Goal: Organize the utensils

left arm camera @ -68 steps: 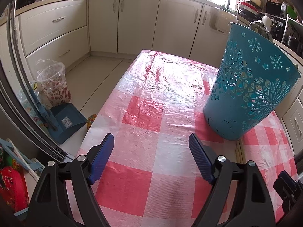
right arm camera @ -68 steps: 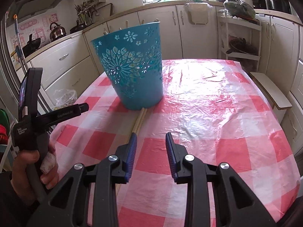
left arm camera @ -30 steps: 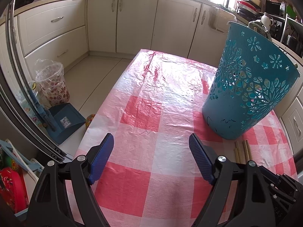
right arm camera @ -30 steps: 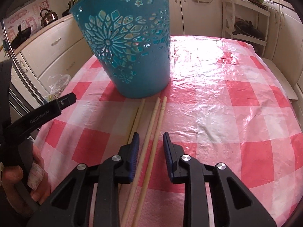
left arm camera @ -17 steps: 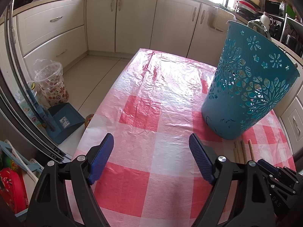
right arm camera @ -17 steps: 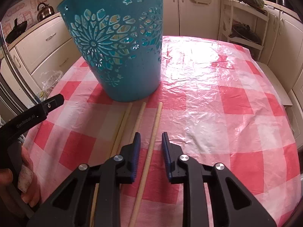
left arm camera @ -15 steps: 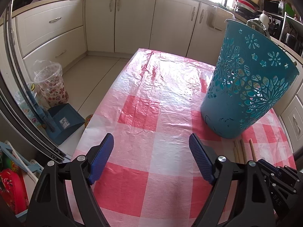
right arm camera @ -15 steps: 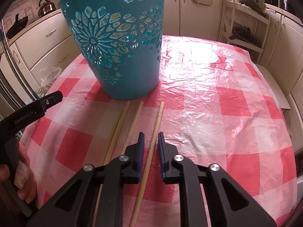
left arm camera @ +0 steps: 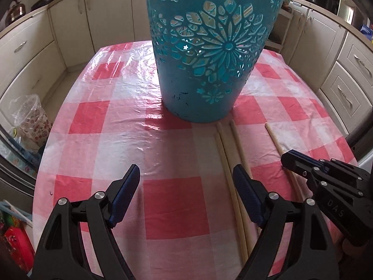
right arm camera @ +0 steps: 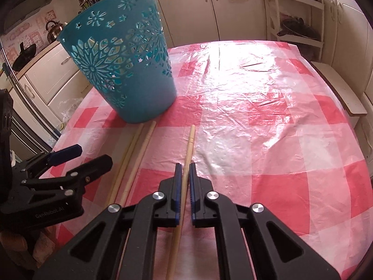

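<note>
A teal cut-out basket (left arm camera: 209,53) stands upright on the red-and-white checked table (left arm camera: 116,121); it also shows in the right wrist view (right arm camera: 126,70). Three long wooden chopsticks lie in front of it. My right gripper (right arm camera: 183,170) is shut on one chopstick (right arm camera: 189,144), which is pulled a little to the right of the other two chopsticks (right arm camera: 132,158). In the left wrist view that chopstick (left arm camera: 272,135) runs into the right gripper (left arm camera: 289,161). My left gripper (left arm camera: 186,184) is open and empty above the cloth, with the two chopsticks (left arm camera: 227,163) beside its right finger.
Cream kitchen cabinets (left arm camera: 35,53) surround the table. A bagged floral bin (left arm camera: 30,116) stands on the floor at the left. A wooden bench (right arm camera: 340,88) lies along the table's right side. The left gripper (right arm camera: 56,175) shows at the left of the right wrist view.
My right gripper has closed onto the rightmost chopstick and drawn it away from the other two. My left gripper has swung right, so the basket now stands straight ahead.
</note>
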Tool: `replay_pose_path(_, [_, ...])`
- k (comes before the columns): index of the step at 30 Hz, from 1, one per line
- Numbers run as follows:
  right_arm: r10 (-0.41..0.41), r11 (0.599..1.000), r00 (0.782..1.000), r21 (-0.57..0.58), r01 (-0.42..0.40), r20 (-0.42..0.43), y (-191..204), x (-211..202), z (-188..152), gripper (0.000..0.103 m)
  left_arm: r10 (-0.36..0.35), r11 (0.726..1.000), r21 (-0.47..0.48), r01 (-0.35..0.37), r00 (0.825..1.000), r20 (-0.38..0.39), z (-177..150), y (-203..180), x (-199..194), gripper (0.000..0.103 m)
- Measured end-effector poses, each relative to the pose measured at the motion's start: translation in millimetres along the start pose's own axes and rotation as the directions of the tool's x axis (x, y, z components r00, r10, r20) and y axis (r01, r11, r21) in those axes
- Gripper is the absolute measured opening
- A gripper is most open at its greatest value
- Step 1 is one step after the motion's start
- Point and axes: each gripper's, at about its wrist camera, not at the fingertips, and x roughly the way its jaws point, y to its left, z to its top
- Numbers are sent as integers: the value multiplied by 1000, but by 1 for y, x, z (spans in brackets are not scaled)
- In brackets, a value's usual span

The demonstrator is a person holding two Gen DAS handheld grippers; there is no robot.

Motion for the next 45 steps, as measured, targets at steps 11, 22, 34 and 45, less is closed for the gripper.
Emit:
replay_pose_path(11, [7,1000,1000,-20,-7,-11,4,0,2,11,86,996,28,-85,995,-48,-5,-12,8,78])
replay_pose_path(22, [-3,996,998,-92,-2,-55,14,6,9,10,-18,1000,7,18,998,-68,8,-4,7,11])
replay_pose_path(34, [-15,991,999,-133,10,-38,19,14,13,10,-31,999,-15,30,997,-72,11,7,8,4])
replay_pose_path(45, [-20,991,999,-135,16,-26,21,14,10,11,-34,990,-129,65,973,230,37,55,-101,4])
